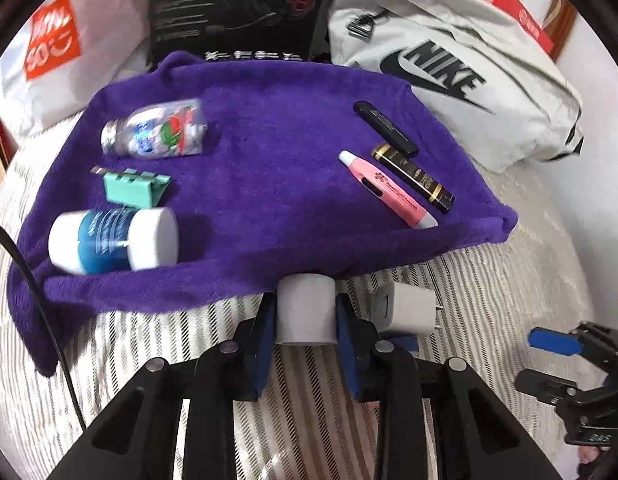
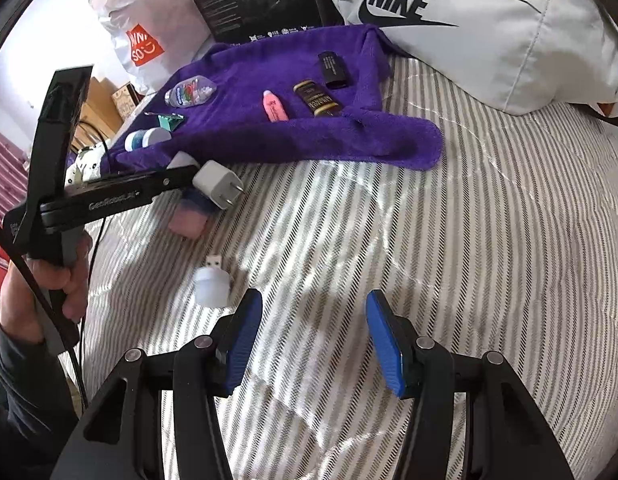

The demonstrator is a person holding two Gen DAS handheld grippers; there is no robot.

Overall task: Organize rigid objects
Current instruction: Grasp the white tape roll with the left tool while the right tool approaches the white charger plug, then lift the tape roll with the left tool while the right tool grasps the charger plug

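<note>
Six items lie on one purple towel point(image 1: 269, 152) spread over a striped bed point(image 2: 429, 260): one clear bottle point(image 1: 157, 130), one teal clip point(image 1: 135, 190), one blue-and-white jar point(image 1: 113, 240), one pink pen point(image 1: 385, 188), one black-and-gold tube point(image 1: 413, 176) and one black stick point(image 1: 385, 128). Off the towel are one white cylinder point(image 1: 305, 308), one white plug adapter point(image 2: 217, 184), one small USB light point(image 2: 211, 284) and one pink block point(image 2: 189, 224). Two hand-held grippers, left point(image 1: 305, 332) and right point(image 2: 313, 340), one Nike bag point(image 2: 469, 20), one black box point(image 1: 233, 8) and one shopping bag point(image 2: 145, 32) complete the count.
</note>
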